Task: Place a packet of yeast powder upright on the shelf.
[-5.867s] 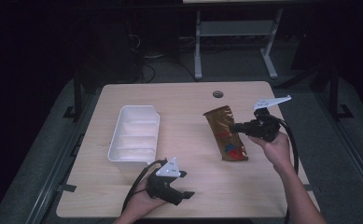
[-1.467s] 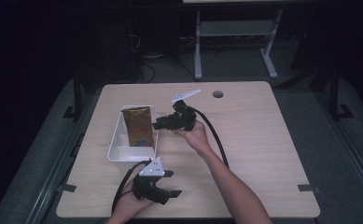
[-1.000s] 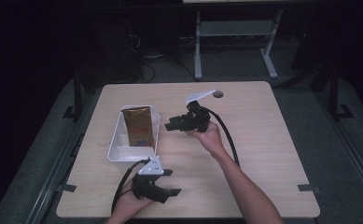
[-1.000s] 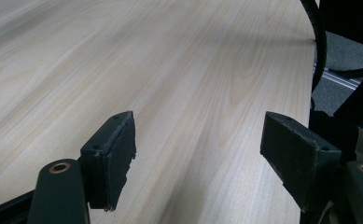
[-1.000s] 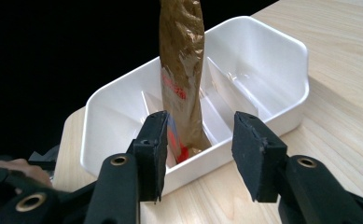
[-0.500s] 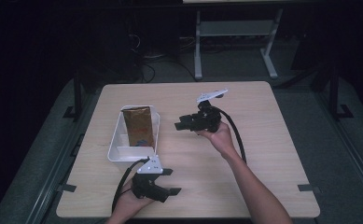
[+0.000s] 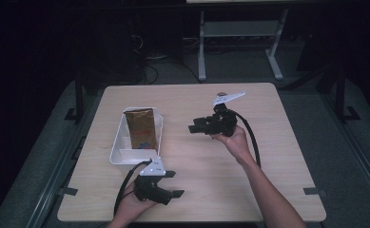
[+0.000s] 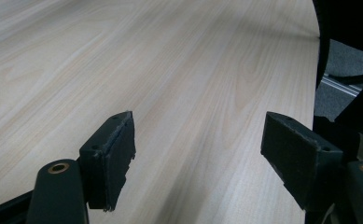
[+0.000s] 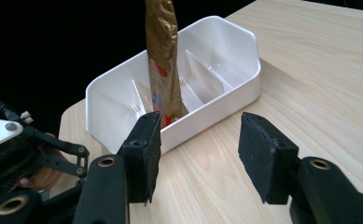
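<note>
The right gripper (image 7: 195, 128) hangs above the middle of the wooden table (image 7: 277, 142), its jaws pointing toward the white tray (image 7: 117, 154) and well apart from it. Its jaws have just been opening, and nothing sits between them; the pads stand parted with bare table showing in the gap in the right gripper view (image 9: 198, 154). Ahead of those jaws, beyond their tips, the brown snack bag (image 9: 163, 60) stands upright inside the tray (image 9: 244, 79), its lower end down in a middle compartment between the thin dividers and its top rising clear above the rim. The bag (image 7: 141, 128) touches neither gripper.

The left gripper (image 7: 170, 184) rests low at the near edge of the table, just beside the tray's near end, held in the person's left hand (image 7: 135, 206). Its jaws are spread wide and empty, with plain wood grain between the pads (image 8: 118, 154) in the left gripper view. The right gripper's cable (image 7: 253, 142) trails back along the person's right forearm.
</note>
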A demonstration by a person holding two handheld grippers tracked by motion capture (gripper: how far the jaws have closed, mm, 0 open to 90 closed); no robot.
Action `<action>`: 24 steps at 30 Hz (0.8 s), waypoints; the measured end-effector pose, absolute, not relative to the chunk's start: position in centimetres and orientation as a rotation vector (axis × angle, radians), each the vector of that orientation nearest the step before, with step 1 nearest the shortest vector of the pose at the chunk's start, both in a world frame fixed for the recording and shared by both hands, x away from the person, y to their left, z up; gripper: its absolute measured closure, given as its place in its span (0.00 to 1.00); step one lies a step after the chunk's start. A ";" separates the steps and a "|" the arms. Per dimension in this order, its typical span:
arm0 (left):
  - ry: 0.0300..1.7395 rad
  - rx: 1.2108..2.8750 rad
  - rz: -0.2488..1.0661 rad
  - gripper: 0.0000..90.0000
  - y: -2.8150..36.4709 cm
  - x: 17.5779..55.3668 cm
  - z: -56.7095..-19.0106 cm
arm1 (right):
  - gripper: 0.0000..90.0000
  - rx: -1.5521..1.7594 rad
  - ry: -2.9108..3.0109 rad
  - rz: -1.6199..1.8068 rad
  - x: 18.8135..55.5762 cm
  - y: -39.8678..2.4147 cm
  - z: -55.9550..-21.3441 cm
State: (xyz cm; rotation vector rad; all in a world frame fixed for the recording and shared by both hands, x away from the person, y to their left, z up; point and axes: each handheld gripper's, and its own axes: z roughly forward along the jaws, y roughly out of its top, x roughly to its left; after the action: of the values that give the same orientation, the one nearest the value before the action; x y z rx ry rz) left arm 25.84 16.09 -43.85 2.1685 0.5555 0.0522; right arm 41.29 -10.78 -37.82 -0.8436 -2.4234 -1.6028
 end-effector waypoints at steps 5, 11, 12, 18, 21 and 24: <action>0.557 2.171 0.052 0.28 16.1 25.9 -43.8 | 0.52 -0.859 -2.418 -1.601 41.2 -11.4 -37.9; 0.559 2.172 0.053 0.27 16.1 26.0 -43.9 | 0.50 -0.875 -2.431 -1.601 40.9 -12.4 -37.8; 0.558 2.174 0.052 0.27 16.1 26.0 -43.9 | 0.50 -0.881 -2.430 -1.601 40.8 -12.7 -37.7; 0.556 2.176 0.050 0.27 16.0 26.0 -43.9 | 0.48 -0.896 -2.443 -1.582 40.4 -14.0 -37.5; 0.556 2.176 0.051 0.27 16.0 26.1 -43.9 | 0.48 -0.900 -2.442 -1.582 40.3 -14.4 -37.4; 0.559 2.168 0.038 0.27 16.1 26.1 -43.9 | 0.48 -0.905 -2.446 -1.577 40.2 -14.8 -37.3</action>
State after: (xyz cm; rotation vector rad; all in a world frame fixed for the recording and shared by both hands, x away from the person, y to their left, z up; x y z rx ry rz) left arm 26.12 16.06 -43.90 2.1684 0.5595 0.0384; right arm 40.19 -14.80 -37.34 -0.9054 -2.4458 -1.5771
